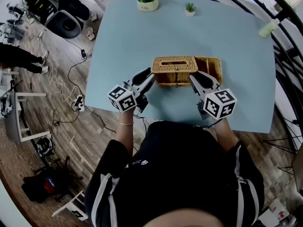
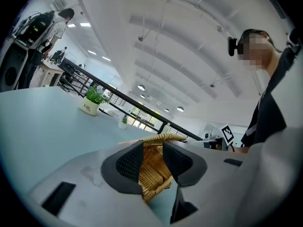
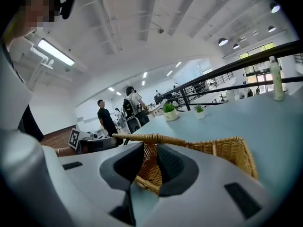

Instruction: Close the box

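1. Head view: a slotted wicker lid point(image 1: 174, 63) lies across the near middle of the blue table point(image 1: 123, 41). The open wicker box point(image 1: 212, 68) shows just beyond the lid's right end, so the box is not yet covered. The left gripper point(image 1: 150, 79) meets the lid's left end and the right gripper point(image 1: 193, 79) its right end. I cannot tell from here whether the lid is raised or rests on the table.

2. Left gripper view: the jaws stand fairly far apart with the lid's woven end wall point(image 2: 152, 173) filling the gap, and both pads press on it. The lid's top rim runs just above the fingertips. A potted plant point(image 2: 92, 100) stands well off across the table.

3. Right gripper view: these jaws likewise clamp the lid's other end wall point(image 3: 149, 169) between the pads. The box point(image 3: 232, 152) sits just to the right, its mouth open.

4. Step in hand, as I judge it: the lid is gripped at both ends and ready to be placed.

5. The next move calls for both hands to shift the lid together toward the box and keep it level. Its rim must line up with the box's rim before it is lowered, and neither grip should loosen until it seats.
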The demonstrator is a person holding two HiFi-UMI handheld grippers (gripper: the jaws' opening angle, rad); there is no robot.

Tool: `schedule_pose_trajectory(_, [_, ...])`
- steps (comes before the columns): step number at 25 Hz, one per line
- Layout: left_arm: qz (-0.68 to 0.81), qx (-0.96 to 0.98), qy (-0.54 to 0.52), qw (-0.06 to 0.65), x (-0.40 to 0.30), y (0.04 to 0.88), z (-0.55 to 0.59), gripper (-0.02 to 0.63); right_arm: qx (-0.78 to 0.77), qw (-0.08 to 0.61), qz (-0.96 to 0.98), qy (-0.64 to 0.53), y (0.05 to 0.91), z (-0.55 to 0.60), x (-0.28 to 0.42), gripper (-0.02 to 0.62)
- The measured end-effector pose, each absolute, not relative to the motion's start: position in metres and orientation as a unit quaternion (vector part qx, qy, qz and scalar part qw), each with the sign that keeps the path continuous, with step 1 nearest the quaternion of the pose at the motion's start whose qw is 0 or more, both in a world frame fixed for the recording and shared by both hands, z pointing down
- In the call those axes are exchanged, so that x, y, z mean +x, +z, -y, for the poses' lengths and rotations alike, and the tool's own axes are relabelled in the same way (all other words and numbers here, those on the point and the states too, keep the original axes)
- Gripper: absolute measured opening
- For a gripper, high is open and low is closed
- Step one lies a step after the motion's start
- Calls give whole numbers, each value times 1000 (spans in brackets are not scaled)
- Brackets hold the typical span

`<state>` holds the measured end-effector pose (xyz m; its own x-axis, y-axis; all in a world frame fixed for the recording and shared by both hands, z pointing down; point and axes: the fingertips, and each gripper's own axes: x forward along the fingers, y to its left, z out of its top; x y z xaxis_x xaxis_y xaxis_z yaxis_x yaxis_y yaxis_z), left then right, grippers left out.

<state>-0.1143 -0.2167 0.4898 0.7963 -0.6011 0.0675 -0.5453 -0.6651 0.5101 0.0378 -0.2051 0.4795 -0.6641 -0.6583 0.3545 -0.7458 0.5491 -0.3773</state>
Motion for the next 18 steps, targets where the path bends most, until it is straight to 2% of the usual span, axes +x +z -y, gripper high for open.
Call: schedule_pose_trajectory(18, [314, 906, -32, 280, -106, 511, 198, 110, 398, 126, 870, 263, 504, 193, 43, 84])
